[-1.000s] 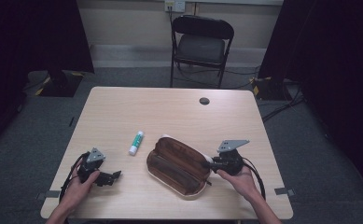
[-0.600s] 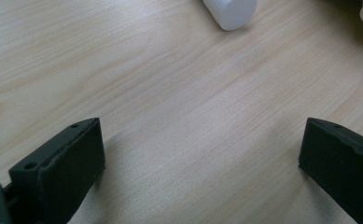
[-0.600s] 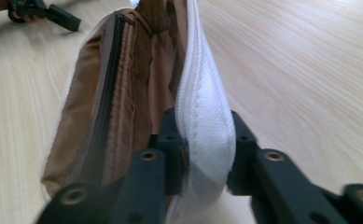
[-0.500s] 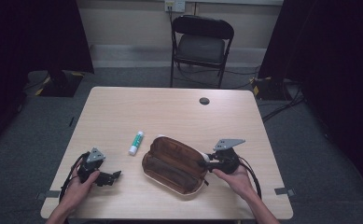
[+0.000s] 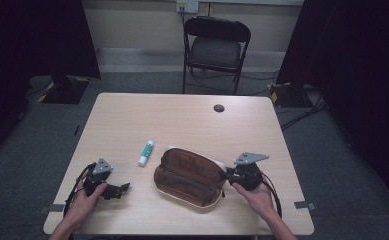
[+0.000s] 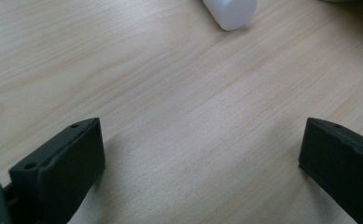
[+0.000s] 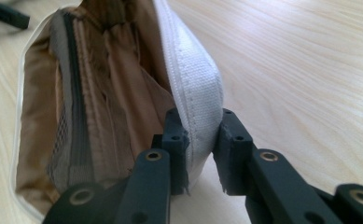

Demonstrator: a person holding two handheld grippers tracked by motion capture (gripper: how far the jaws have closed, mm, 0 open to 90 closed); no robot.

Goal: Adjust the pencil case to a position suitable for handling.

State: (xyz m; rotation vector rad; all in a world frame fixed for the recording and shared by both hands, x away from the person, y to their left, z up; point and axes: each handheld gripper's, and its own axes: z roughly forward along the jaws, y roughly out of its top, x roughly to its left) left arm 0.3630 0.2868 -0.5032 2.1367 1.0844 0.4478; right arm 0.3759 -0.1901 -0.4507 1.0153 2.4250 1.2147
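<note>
We have the brown pencil case lying open on the table, a little toward five o'clock from the table's middle, its tan lining showing. Our right gripper pinches the white zipper edge of the case at the case's three o'clock end; its jaws have just been closing and now press on that fabric from both sides. So the case looks unzipped and gripped, which we judge to be the opening step about done. The glue stick lies on the wood at ten o'clock of the case, near it but apart, and nothing has picked it up yet; putting it into the case seems to be what is left.

Our right hand reaches in from the near edge, with the gripper pointing level toward nine o'clock at the case. Our left gripper rests low over bare wood at seven o'clock of the table, jaws spread wide with nothing between them, and the white end of the glue stick lies ahead of it.
</note>
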